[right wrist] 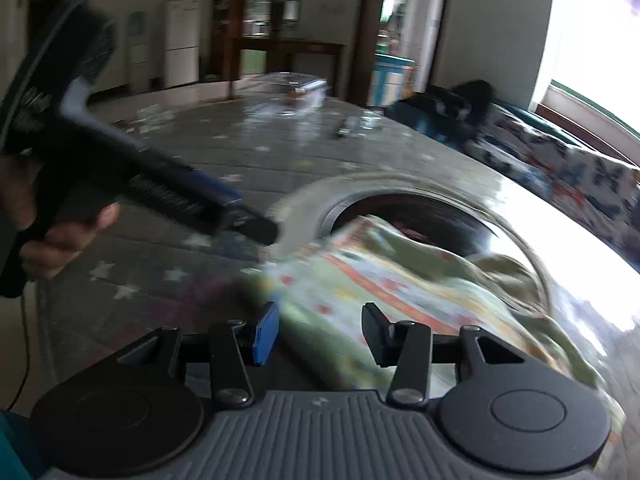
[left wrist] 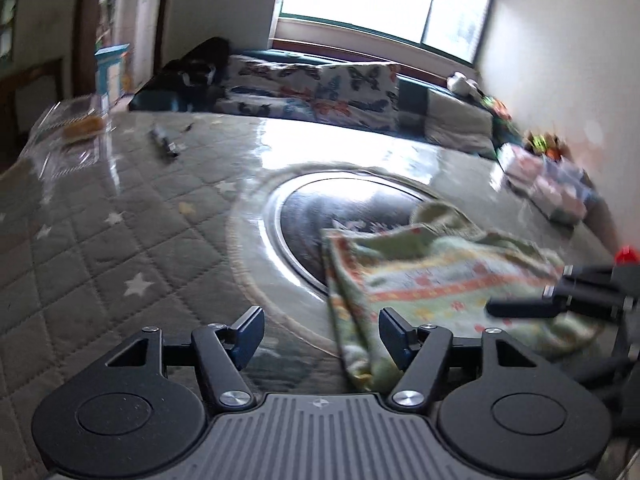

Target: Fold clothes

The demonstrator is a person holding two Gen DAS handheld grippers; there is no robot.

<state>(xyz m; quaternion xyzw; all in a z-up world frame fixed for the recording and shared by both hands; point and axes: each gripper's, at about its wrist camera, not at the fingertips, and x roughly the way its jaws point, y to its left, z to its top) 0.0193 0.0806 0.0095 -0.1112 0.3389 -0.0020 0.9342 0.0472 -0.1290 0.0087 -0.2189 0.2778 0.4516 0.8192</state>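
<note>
A pale green cloth with orange-red printed bands and small flowers [left wrist: 432, 280] lies rumpled on the desk [left wrist: 100, 248], which wears a grey quilted cover with white stars under a glossy clear sheet. Part of the cloth drapes over a round dark inset with a shiny metal rim [left wrist: 320, 208] in the middle of the desk; the rest spreads toward the near edge.

The left tongs [left wrist: 322, 334] stand wide open with nothing between them; their right finger sits against the cloth's near left edge, though motion blur leaves it unclear whether it touches. The right tongs [right wrist: 318, 330] are also wide open and empty, poised over the near part of the cloth [right wrist: 384, 276].

The cloth looks thin, soft and light, likely a child's garment or small blanket. It should bend wherever it is lifted and hold no shape of its own, so one pinch will leave the rest hanging and trailing. The clear sheet beneath seems slick, so the cloth may slide rather than stay put when an edge is dragged. The best holds are probably two neighbouring corners or the banded hem, one per tongs, pinching a single layer so the fabric can be pulled flat before folding. The bunched ridge at the far side is a poor hold, since it would gather several layers.
</note>
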